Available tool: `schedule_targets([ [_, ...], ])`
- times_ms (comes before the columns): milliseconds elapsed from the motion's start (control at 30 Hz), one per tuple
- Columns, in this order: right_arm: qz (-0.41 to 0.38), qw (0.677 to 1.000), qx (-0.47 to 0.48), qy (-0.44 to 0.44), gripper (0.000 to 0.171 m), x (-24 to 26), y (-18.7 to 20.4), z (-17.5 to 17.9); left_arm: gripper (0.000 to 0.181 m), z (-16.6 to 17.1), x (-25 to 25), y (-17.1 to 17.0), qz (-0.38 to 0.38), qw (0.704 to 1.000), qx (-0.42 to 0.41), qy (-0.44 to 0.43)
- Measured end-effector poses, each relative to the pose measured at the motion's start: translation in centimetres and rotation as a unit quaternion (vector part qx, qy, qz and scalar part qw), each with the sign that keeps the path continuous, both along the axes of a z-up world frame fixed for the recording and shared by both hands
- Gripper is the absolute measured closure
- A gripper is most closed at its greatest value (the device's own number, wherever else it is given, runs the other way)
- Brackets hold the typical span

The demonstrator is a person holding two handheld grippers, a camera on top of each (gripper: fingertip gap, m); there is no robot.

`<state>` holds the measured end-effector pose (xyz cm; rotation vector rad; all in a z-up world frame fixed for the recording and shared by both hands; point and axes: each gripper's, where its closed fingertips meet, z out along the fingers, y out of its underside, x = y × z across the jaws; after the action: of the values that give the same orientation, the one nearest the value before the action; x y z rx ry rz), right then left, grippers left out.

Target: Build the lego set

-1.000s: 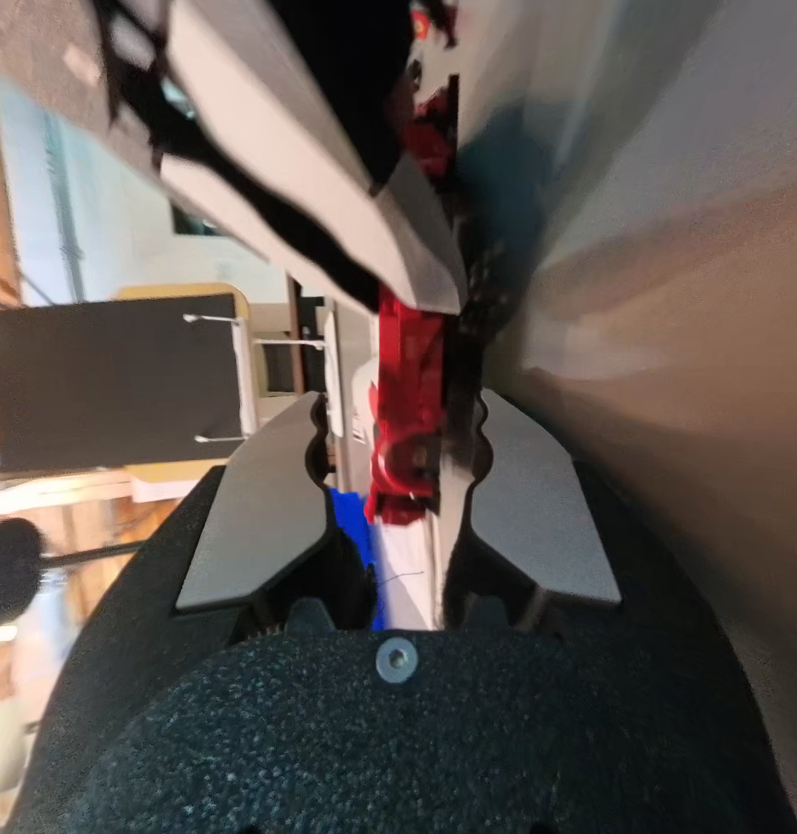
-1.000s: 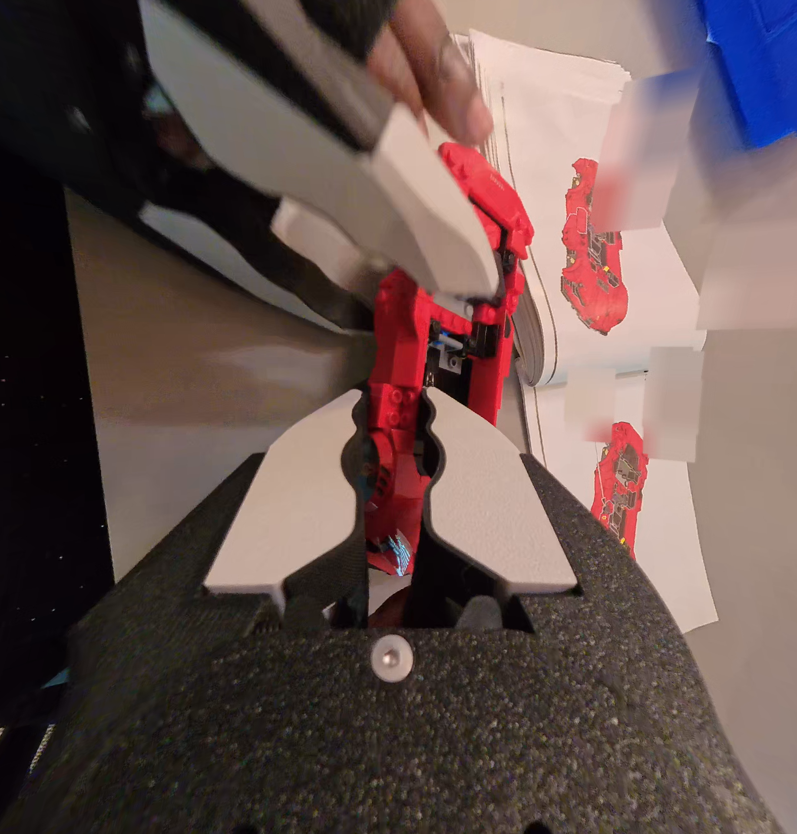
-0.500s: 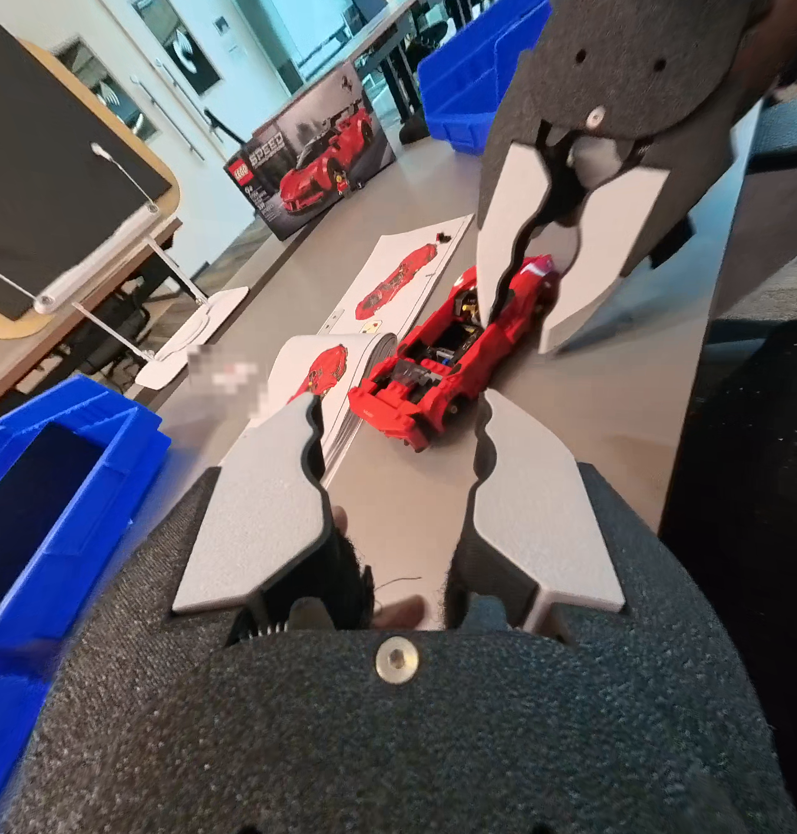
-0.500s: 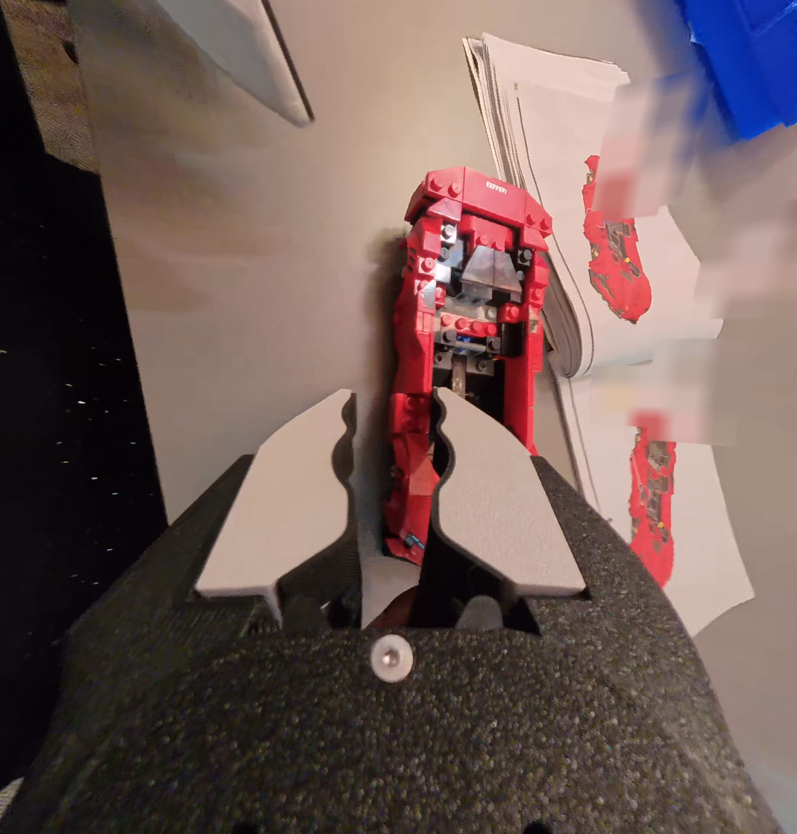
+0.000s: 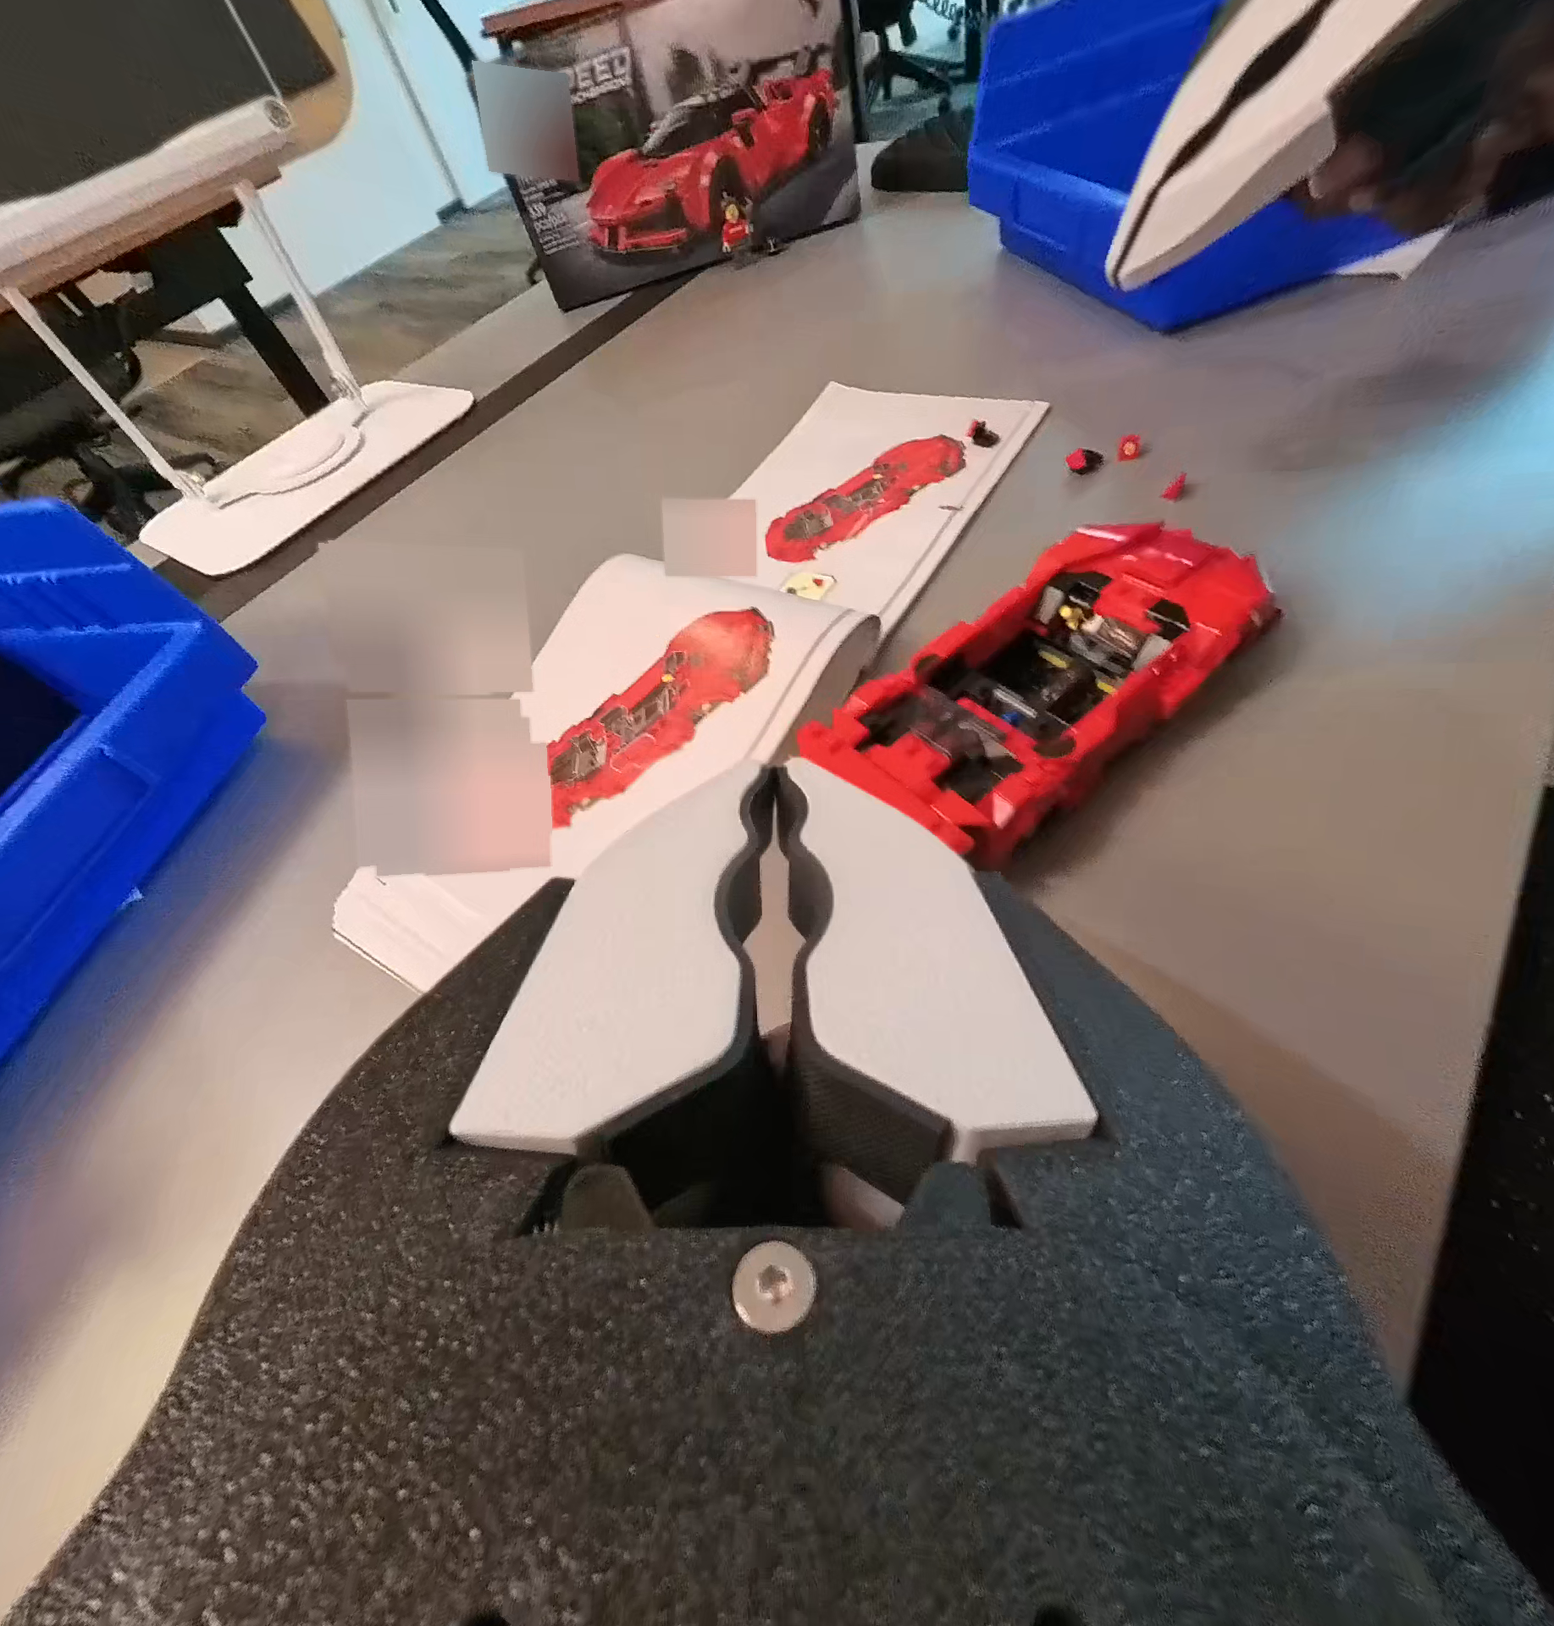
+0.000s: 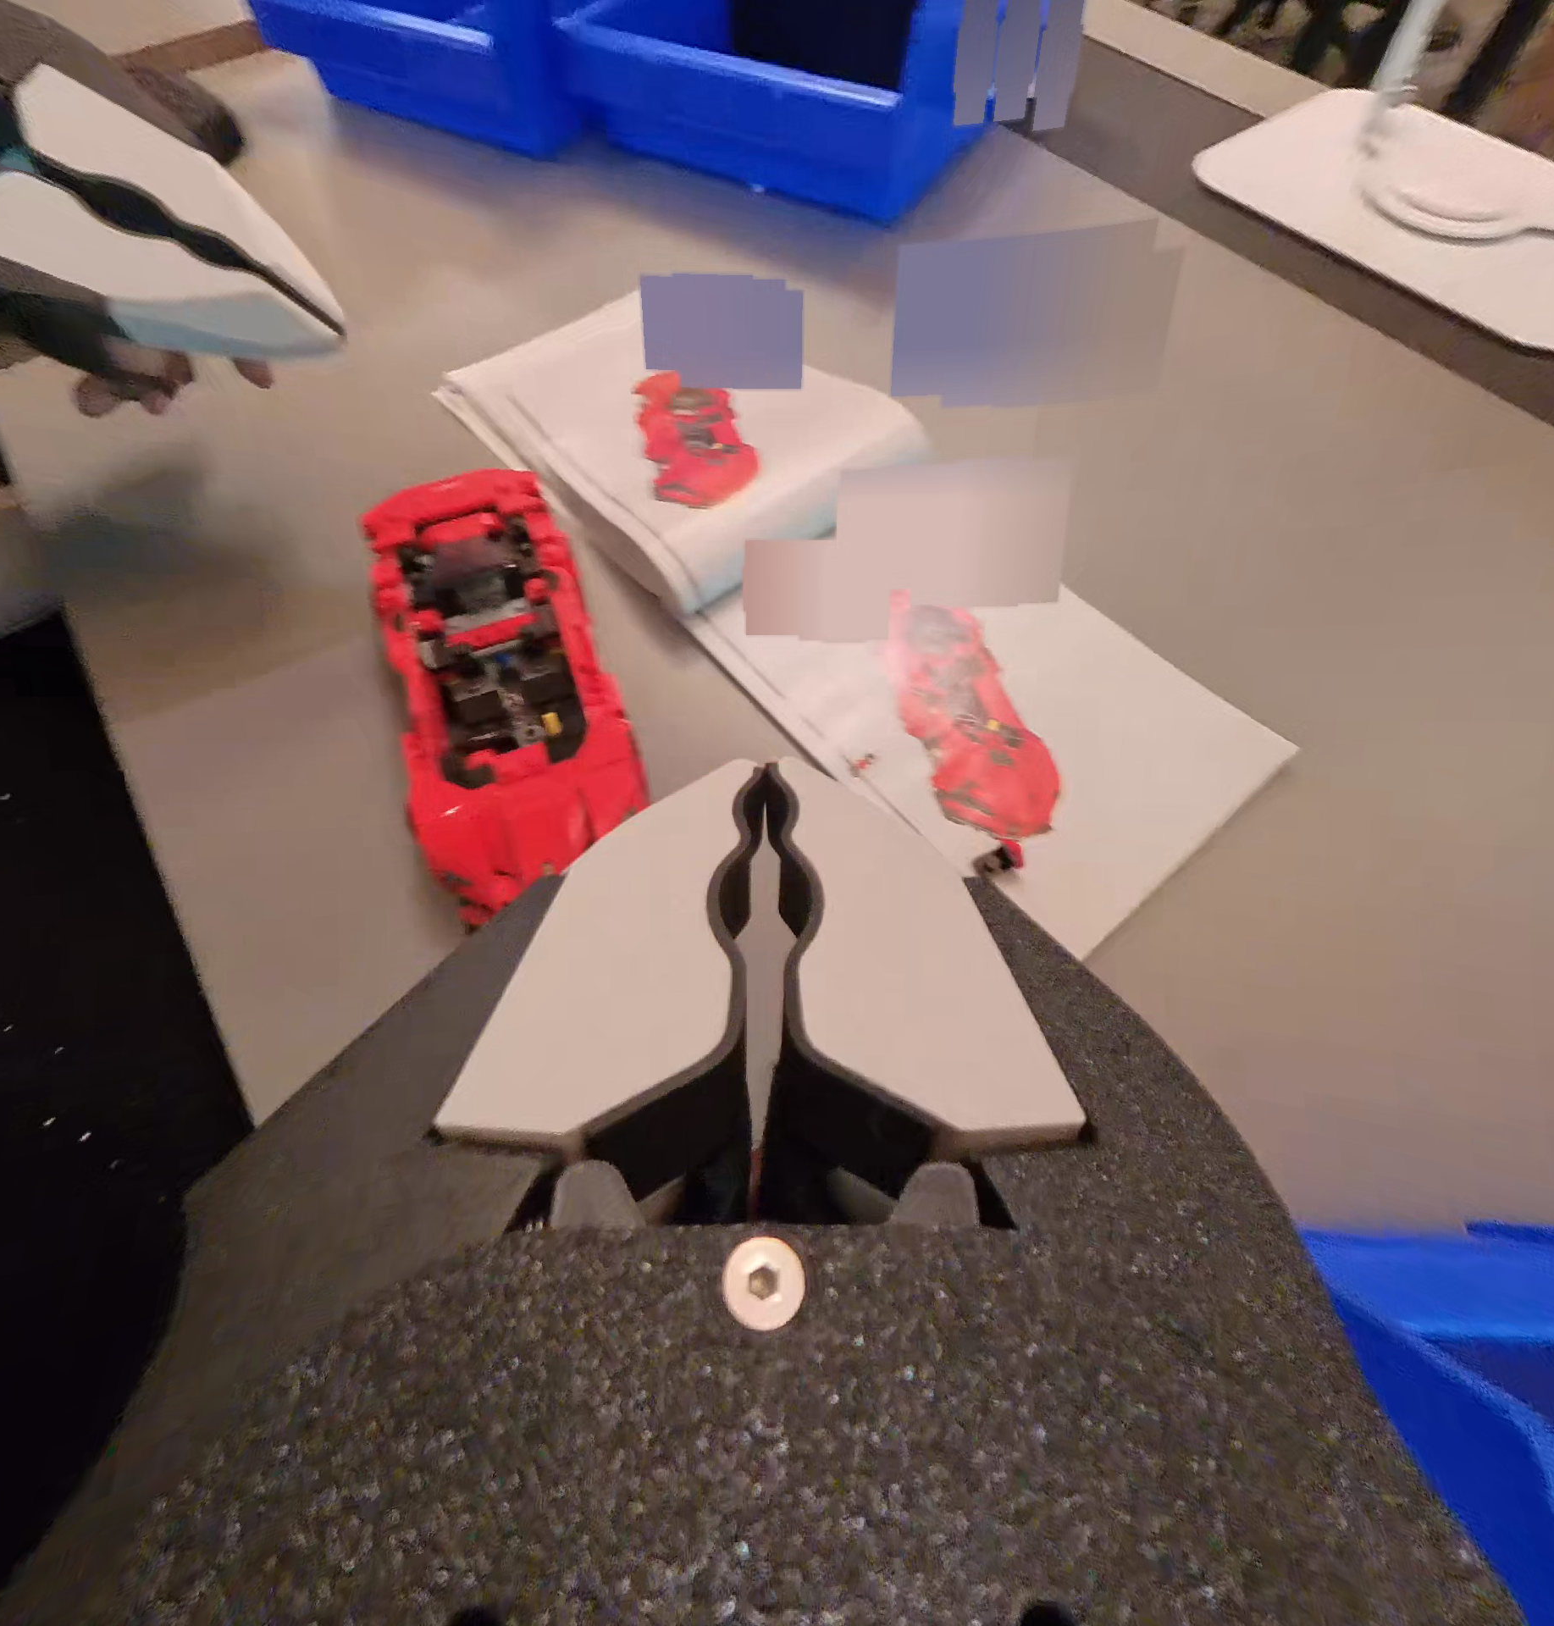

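The left tool (image 5: 771, 774) is nearest in its own view, with its two fingers pressed almost together and nothing between them. The right tool (image 6: 766, 774) looks the same in its view: fingers nearly touching and empty. Both are lifted above the grey worktop (image 5: 1283, 880).

Just past the left tool's tips sits the red lego car (image 5: 1046, 695), a little to the right. It lies flat on the worktop, close to the edge nearest the person. Its long side runs at a slant, away from the left tool toward the far right. Its top is open, so the dark inside parts show. I think it is not finished.

From the right tool, the car (image 6: 500, 686) lies ahead and to the left, pointing mostly straight away. Both tools seem about as near to it.

Beside the car, touching or almost touching it, is the open instruction booklet (image 5: 755, 651). Farther on lie a few small red pieces (image 5: 1125, 457), well apart from the car. I guess one of those goes on next, and the right tool looks closer to them.

Blue bins (image 5: 1063, 176) and the set's box (image 5: 694, 167) stand at the far edge.
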<state>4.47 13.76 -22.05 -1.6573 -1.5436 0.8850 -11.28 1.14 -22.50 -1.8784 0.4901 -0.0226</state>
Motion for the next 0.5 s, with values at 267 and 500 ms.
schedule_targets([
  [267,-0.048,0.999,0.011,0.005,0.164,0.5,1.6,-2.6,0.181,0.2,0.3,3.9,-0.008,0.998,-0.022,-0.065],
  [500,-0.029,0.997,0.064,-0.027,0.168,-1.6,2.9,-3.0,0.151,-0.1,-0.2,7.0,-0.015,0.997,-0.053,-0.047],
])
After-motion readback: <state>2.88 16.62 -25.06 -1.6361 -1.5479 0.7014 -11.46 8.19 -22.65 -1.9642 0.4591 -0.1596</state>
